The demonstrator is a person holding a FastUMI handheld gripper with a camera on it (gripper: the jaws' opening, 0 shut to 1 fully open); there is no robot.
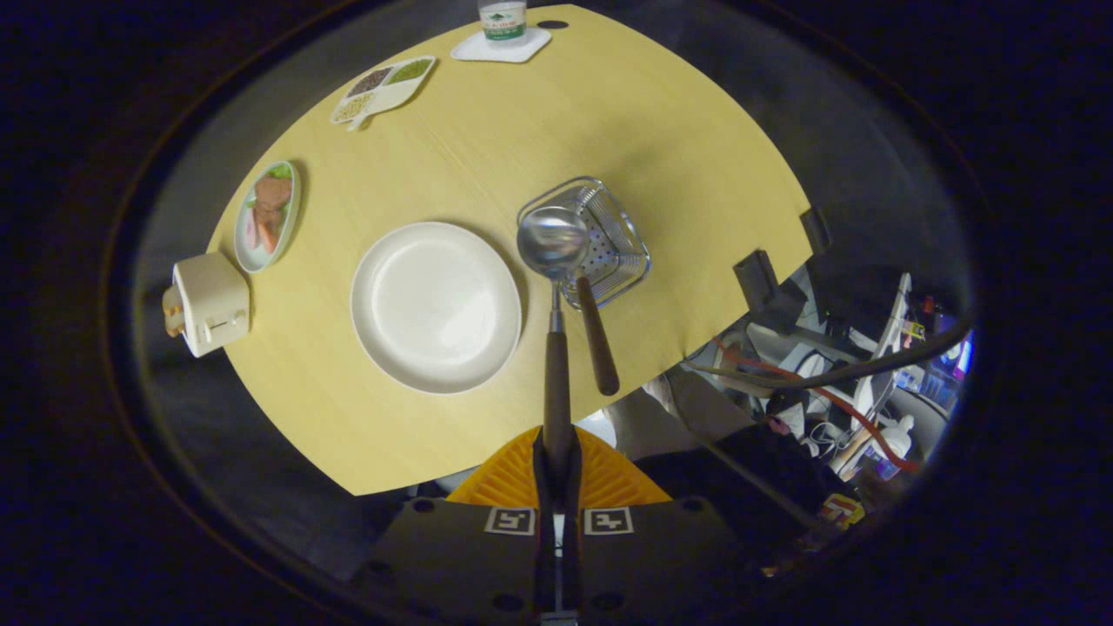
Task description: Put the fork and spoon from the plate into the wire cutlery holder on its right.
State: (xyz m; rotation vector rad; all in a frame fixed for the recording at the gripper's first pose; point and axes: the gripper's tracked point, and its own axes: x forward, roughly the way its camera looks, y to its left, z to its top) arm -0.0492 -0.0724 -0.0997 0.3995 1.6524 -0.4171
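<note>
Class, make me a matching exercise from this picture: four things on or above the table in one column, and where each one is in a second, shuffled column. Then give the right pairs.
Things
1. spoon
2. plate
3. fork
4. toaster

Places
A. standing in the wire cutlery holder, handle leaning out
B. at the table edge, beyond the plate
C. gripped by its handle in the gripper, bowl over the holder's rim
D. bare, on the table beside the holder

Pairs: 1-C, 2-D, 3-A, 4-B
</note>
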